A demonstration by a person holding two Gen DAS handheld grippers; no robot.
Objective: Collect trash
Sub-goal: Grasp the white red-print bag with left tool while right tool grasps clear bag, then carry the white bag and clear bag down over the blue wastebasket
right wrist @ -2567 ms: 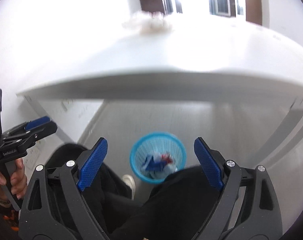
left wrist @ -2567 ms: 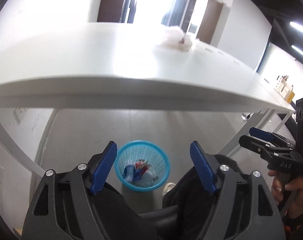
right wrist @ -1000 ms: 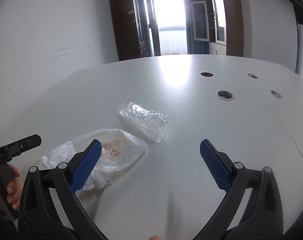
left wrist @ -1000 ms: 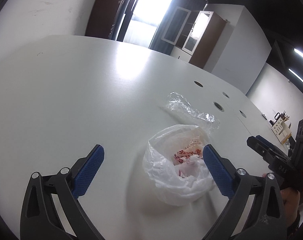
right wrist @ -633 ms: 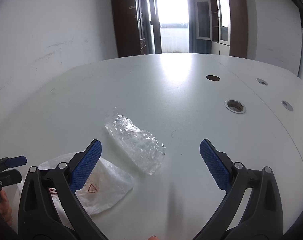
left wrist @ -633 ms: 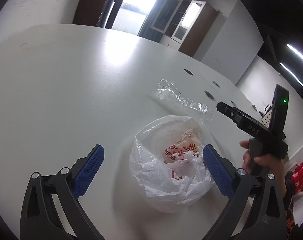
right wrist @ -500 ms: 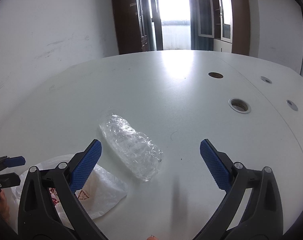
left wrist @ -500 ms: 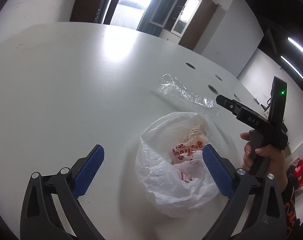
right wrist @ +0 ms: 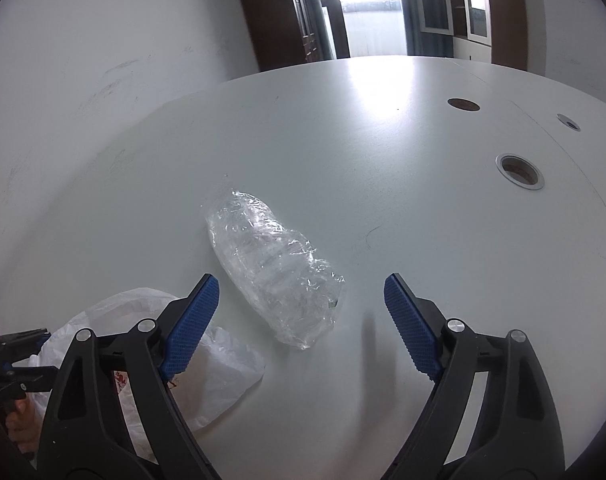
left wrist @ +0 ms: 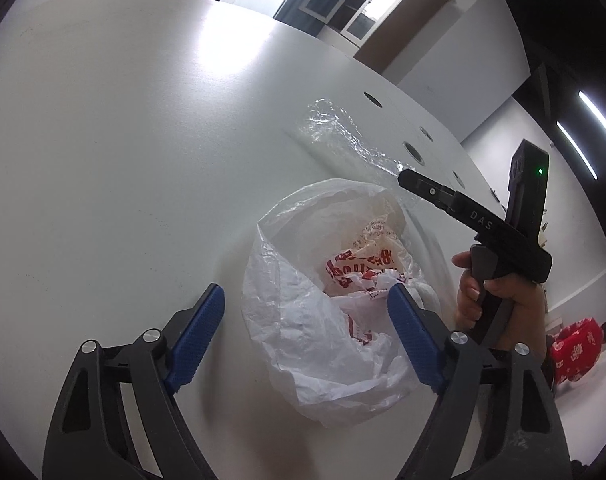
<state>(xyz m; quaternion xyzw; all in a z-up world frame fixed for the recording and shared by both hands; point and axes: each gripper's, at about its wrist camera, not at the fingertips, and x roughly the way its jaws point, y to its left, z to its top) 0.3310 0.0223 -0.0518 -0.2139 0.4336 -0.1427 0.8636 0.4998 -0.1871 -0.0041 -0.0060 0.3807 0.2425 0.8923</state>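
A crumpled white plastic bag (left wrist: 323, 320) with red-printed paper inside lies on the white table (left wrist: 123, 160). My left gripper (left wrist: 305, 336) is open, its blue fingers on either side of the bag's near part. A clear crumpled plastic wrap (right wrist: 273, 270) lies beyond the bag; it also shows in the left wrist view (left wrist: 343, 136). My right gripper (right wrist: 301, 320) is open, just above the wrap's near end. The white bag (right wrist: 207, 372) sits at its lower left. The right gripper's body (left wrist: 479, 220) shows in the left wrist view, held in a hand.
Round cable holes (right wrist: 519, 170) are set in the table at the right. A white wall (right wrist: 103, 60) runs along the table's left side. Dark cabinets and a bright doorway (right wrist: 367, 8) stand beyond the far end.
Both grippers have come up from under the table to the tabletop. In the last half second both have moved closer to the trash, the left over the bag, the right toward the wrap.
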